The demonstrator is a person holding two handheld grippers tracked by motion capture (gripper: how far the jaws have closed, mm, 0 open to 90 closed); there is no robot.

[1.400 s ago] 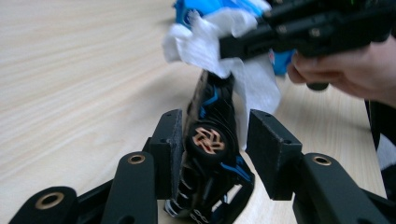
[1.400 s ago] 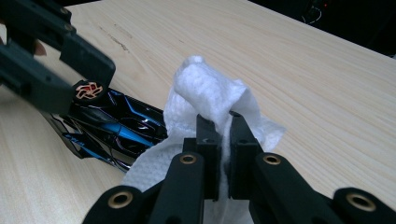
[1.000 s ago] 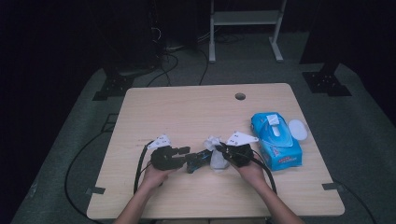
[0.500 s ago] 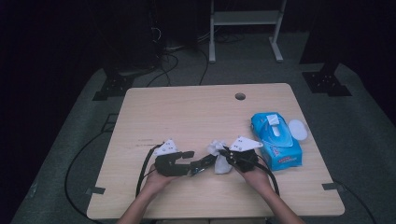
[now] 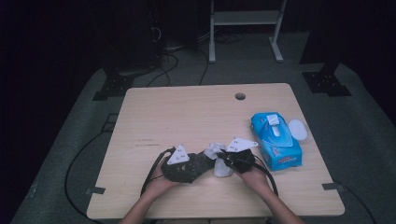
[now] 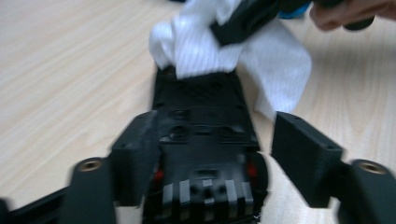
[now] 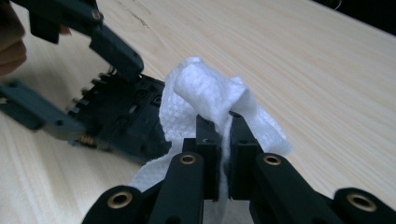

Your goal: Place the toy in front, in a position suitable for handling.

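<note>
Where the high view blurs, the right claw [image 7: 224, 140] visibly pinches the wipe [image 7: 205, 93].

A: The wipe [image 7: 205, 100] looks like soft white cloth-paper with an embossed weave.
B: The black object [image 6: 201, 116] at its nine o'clock in the high view is matt plastic; the table [image 5: 187, 116] is smooth pale wood.

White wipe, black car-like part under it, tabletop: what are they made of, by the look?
Wipe: soft nonwoven tissue or cloth, matte, with a fine embossed weave and limp folds. Black part: looks like moulded plastic, matte to slightly glossy, with recessed screw holes and ribs; exact material unclear. Table: pale wood-grain surface, smooth and satin, probably laminate rather than solid wood.
</note>
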